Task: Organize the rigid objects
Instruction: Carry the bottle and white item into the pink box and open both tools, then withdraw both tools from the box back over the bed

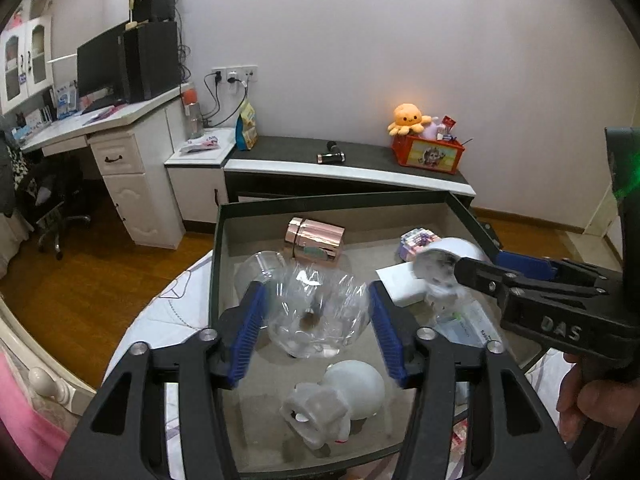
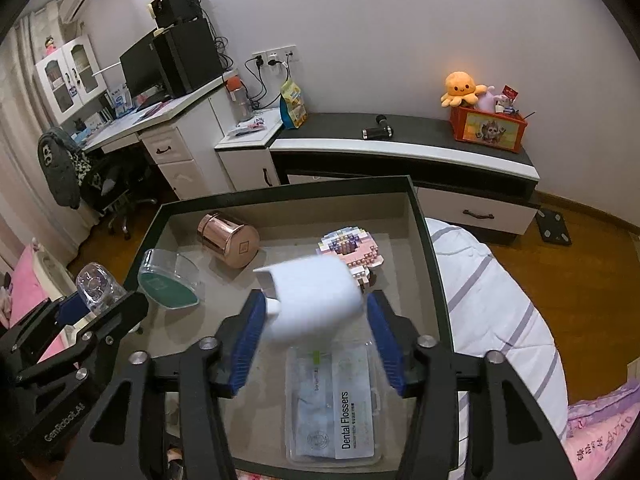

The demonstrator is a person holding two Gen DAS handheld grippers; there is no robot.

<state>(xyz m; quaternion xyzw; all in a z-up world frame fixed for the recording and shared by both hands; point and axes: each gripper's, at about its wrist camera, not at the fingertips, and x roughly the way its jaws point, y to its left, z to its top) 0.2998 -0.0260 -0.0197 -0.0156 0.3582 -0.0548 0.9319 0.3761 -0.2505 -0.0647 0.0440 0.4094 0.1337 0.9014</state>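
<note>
Left wrist view: the left gripper (image 1: 316,320) is seen with its blue pads (image 1: 250,330) spread wide, and a clear glass (image 1: 316,312) lies between them, blurred, with a gap visible at each pad, so no grip is shown. The glass is above the floor of the dark tray (image 1: 304,200), near its middle. Nearer the camera in the tray a white figurine (image 1: 340,396) lies on its side. Toward the tray's far wall a copper canister (image 1: 316,240) is seen on its side.

In the right wrist view the right gripper (image 2: 316,320) is likewise wide, its pads (image 2: 248,340) standing just clear of a white cup (image 2: 316,296) that hangs tilted and blurred between them; contact cannot be told for certain. Below the cup, on the tray floor, a clear box (image 2: 332,404) labelled Dental Flossers is laid flat. Beyond the cup a pink block model (image 2: 352,248) is seen, and toward the tray's left wall a round clear case (image 2: 168,284) with a green base.
</note>
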